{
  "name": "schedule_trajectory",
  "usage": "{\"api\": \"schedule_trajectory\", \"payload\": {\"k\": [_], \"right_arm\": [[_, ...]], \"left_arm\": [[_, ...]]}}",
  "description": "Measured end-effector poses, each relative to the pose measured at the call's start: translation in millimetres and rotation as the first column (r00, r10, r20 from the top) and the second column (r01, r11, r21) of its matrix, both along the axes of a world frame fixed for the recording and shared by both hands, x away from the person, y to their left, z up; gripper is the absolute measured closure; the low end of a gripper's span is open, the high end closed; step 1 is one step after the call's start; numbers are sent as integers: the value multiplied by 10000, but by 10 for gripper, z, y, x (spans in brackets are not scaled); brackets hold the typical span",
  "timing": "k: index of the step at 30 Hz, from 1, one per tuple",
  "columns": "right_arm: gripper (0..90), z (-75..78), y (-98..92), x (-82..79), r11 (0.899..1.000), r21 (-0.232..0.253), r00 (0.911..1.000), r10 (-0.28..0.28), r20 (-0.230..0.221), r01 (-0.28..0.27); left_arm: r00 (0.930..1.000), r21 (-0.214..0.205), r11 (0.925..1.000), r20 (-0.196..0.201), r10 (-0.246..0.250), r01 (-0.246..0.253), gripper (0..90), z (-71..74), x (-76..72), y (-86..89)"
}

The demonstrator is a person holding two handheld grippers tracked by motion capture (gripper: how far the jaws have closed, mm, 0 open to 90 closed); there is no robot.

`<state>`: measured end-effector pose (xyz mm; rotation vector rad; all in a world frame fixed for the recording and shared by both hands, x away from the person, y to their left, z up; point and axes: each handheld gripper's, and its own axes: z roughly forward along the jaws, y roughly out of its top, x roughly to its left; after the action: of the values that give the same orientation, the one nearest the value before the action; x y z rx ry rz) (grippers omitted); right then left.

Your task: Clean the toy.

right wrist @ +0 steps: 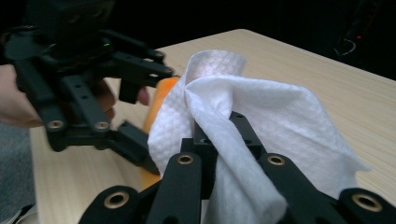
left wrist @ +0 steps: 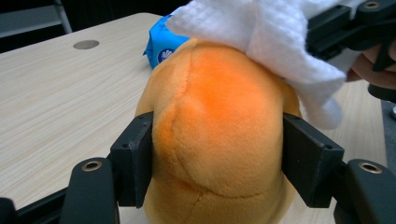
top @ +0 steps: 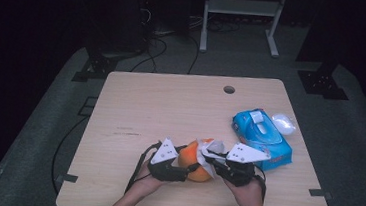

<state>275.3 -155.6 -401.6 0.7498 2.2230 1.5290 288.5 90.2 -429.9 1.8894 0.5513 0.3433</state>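
Note:
An orange plush toy [top: 192, 160] [left wrist: 219, 116] sits near the table's front edge. My left gripper [top: 185, 169] [left wrist: 217, 158] is shut on it, one black pad [left wrist: 135, 158] pressed into each flank. A white wipe [top: 211, 146] [right wrist: 285, 112] drapes over the toy's top. My right gripper [top: 207, 159] [right wrist: 228, 128] is shut on a fold of that wipe and rests it against the toy. In the right gripper view the left gripper [right wrist: 135, 116] stands at the left, with a strip of the orange toy [right wrist: 161, 95] behind the wipe.
A blue pack of wipes [top: 263, 137] [left wrist: 163, 44] lies to the right on the wooden table [top: 170, 107], with a small clear lid-like piece [top: 283, 123] beyond it. A round hole [top: 229, 89] [left wrist: 86, 44] is near the far edge. A metal frame [top: 242, 8] stands behind.

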Motion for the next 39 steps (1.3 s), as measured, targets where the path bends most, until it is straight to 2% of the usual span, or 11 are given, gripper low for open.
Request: {"api": "schedule_trajectory", "payload": {"k": [2, 6, 9, 12, 16, 19, 22, 26, 32, 34, 39], "right_arm": [[827, -15, -82, 59, 9993, 197, 9991, -316, -278, 321], [827, -66, -205, 139, 9962, 382, 9949, -761, -664, 787], [827, -60, -176, 111, 9970, 398, 9961, -641, -601, 666], [827, -47, -71, 38, 9991, 268, 9990, -335, -294, 343], [826, -14, 17, -31, 9990, 328, 9995, 310, -113, -306], [826, 28, -26, -1, 9999, 165, 10000, 5, 1, -5], [825, 2, -151, 90, 9979, 244, 9978, -594, -307, 601], [827, -52, -181, 116, 9977, 308, 9964, -578, -612, 598], [827, -87, -181, 122, 9983, 343, 9959, -432, -799, 461], [828, -74, -160, 97, 9986, 349, 9966, -364, -735, 391], [829, 23, 55, -44, 9985, 88, 9984, 547, -105, -546]], "left_arm": [[9999, -111, 9999, 4, -106, 106, 263, -8, 3, -10], [9997, 353, 9991, 24, -241, 240, 119, -97, 8, -67], [10000, 311, 9995, -49, -59, 60, 157, -104, 19, -74], [9999, 431, 9990, 57, 136, -138, 301, -78, 2, -44], [9997, 557, 9983, 204, 134, -146, 399, -52, -25, -37], [9996, 473, 9988, 274, 113, -126, 453, -39, -37, -33], [9992, 503, 9987, 382, 84, -104, 459, -12, -47, -31], [9991, 564, 9984, 433, -4, -21, 451, -6, -54, -26], [9995, 281, 9995, 297, 141, -149, 169, -30, -5, -46], [9991, 325, 9993, 394, 166, -179, 208, -38, -14, -58], [9975, 651, 9978, 711, 35, -82, 364, -44, -91, -124]]}}
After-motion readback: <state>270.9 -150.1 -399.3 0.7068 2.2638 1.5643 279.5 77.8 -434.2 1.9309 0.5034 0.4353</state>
